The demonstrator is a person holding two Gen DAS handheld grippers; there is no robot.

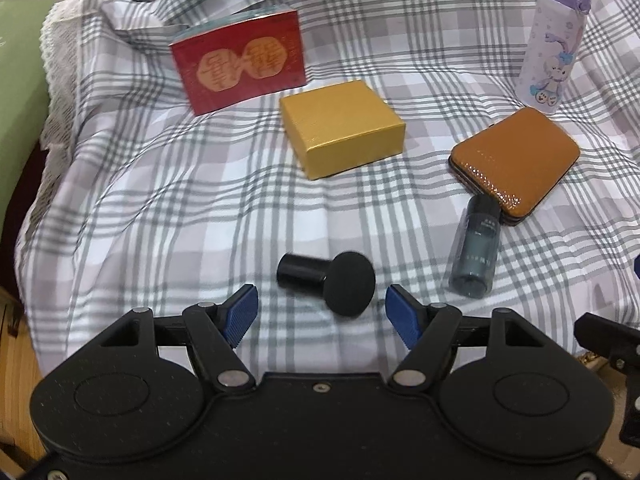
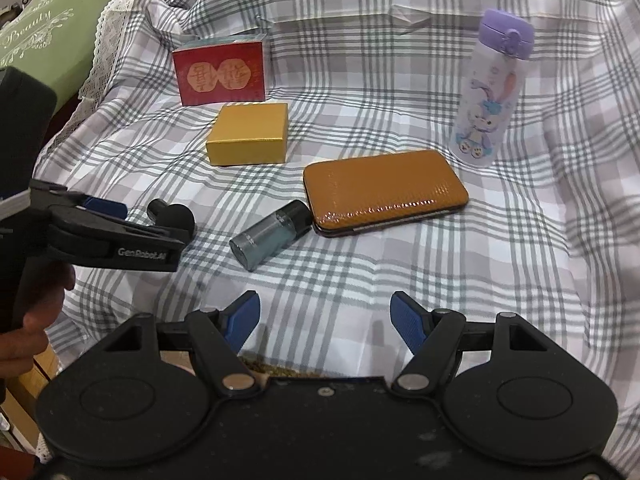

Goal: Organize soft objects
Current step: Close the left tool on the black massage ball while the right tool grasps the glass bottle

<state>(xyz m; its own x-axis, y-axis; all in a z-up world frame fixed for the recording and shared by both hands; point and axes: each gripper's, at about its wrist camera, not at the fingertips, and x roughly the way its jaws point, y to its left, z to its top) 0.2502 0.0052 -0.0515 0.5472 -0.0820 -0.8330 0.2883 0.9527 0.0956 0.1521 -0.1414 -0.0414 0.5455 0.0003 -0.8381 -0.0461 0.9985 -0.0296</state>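
Note:
A black makeup sponge on a short black handle (image 1: 330, 282) lies on the checked cloth, just beyond my left gripper (image 1: 322, 312), whose blue pads stand open on either side of it without touching. In the right wrist view the same sponge (image 2: 172, 218) sits behind the left gripper's fingers (image 2: 120, 236). My right gripper (image 2: 325, 322) is open over bare cloth with nothing between its pads. A small dark glass bottle (image 2: 272, 234) lies on its side ahead of it, against a tan leather case (image 2: 384, 196).
A yellow box (image 1: 342, 128) and a red box (image 1: 240, 70) sit further back. A lilac cartoon flask (image 2: 490, 88) stands upright at the right. The checked cloth (image 2: 520, 280) rises in folds behind. A green cushion (image 2: 48, 40) lies at the left edge.

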